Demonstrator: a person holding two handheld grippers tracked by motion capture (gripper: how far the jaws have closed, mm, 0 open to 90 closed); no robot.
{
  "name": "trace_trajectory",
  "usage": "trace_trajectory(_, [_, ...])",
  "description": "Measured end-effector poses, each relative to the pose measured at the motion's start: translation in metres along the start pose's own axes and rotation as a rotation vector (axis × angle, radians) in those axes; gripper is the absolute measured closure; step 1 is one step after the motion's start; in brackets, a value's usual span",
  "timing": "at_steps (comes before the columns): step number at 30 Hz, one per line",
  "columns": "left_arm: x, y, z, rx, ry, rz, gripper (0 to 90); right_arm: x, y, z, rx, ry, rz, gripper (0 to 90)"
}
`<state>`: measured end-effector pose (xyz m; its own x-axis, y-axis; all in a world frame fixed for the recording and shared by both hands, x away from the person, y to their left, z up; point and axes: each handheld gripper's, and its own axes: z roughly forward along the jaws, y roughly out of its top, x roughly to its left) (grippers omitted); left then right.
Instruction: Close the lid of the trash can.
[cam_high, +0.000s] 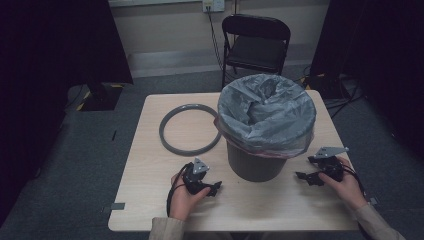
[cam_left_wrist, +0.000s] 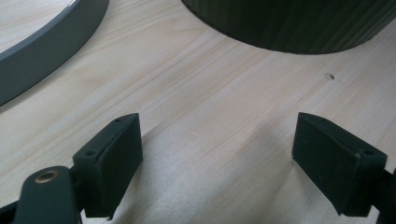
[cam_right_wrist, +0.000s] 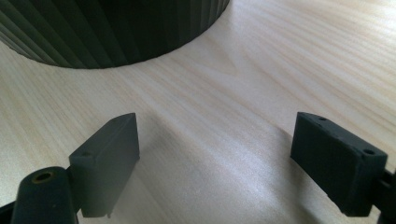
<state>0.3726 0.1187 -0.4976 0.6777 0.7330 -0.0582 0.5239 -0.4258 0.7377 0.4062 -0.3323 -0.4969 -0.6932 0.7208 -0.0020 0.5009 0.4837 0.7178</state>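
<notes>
A dark grey ribbed bin (cam_high: 254, 162) stands mid-table, lined with a grey plastic bag (cam_high: 266, 112) draped over its rim. A grey ring (cam_high: 188, 129) lies flat on the wood to its left. My left gripper (cam_high: 214, 189) rests low on the table just left of the bin's base, jaws wide apart and empty; its view shows the ring (cam_left_wrist: 46, 44) at upper left and the bin's base (cam_left_wrist: 299, 25) ahead. My right gripper (cam_high: 302, 176) sits right of the bin, open and empty, with the bin's ribbed wall (cam_right_wrist: 112, 28) ahead of its jaws.
The light wooden table (cam_high: 150, 190) has bare room along its front edge between the hands. A black folding chair (cam_high: 256, 45) stands behind the table. Dark curtains hang at both sides, and cables lie on the floor at the far right (cam_high: 345, 92).
</notes>
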Motion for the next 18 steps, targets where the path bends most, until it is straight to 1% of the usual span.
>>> trace_trajectory(2, [0.004, 0.001, -0.002, 0.004, -0.002, -0.011, 15.6, 0.0, -0.003, 0.0, -0.024, -0.003, 0.005, 14.2])
trace_trajectory(5, [0.015, 0.006, -0.01, -0.007, 0.005, -0.035, 15.6, 0.002, -0.004, -0.001, -0.024, -0.015, 0.011, 14.2])
trace_trajectory(8, [0.031, 0.018, -0.02, -0.014, 0.036, -0.039, 15.6, 0.002, -0.004, -0.001, -0.025, -0.016, 0.012, 14.2])
trace_trajectory(9, [0.037, 0.024, -0.024, -0.025, 0.046, -0.037, 15.7, 0.002, -0.004, -0.001, -0.025, -0.016, 0.012, 14.2])
trace_trajectory(10, [0.042, 0.03, -0.027, -0.034, 0.061, -0.045, 15.7, 0.002, -0.004, -0.001, -0.025, -0.015, 0.012, 14.1])
trace_trajectory(11, [0.048, 0.036, -0.03, -0.038, 0.076, -0.037, 15.6, 0.002, -0.004, -0.001, -0.025, -0.015, 0.012, 14.1])
trace_trajectory(13, [0.059, 0.046, -0.03, -0.04, 0.091, -0.062, 15.5, 0.002, -0.004, -0.001, -0.025, -0.015, 0.013, 14.1])
trace_trajectory(14, [0.066, 0.05, -0.03, -0.031, 0.105, -0.062, 15.6, 0.002, -0.004, -0.001, -0.025, -0.015, 0.013, 14.2])
trace_trajectory(16, [0.078, 0.057, -0.024, -0.027, 0.118, -0.088, 15.8, 0.002, -0.004, -0.001, -0.025, -0.015, 0.012, 14.2])
trace_trajectory(17, [0.084, 0.059, -0.021, -0.014, 0.126, -0.097, 15.9, 0.002, -0.004, -0.001, -0.025, -0.015, 0.013, 14.1])
trace_trajectory(18, [0.091, 0.062, -0.016, -0.016, 0.129, -0.116, 15.9, 0.002, -0.004, -0.001, -0.025, -0.015, 0.012, 14.1])
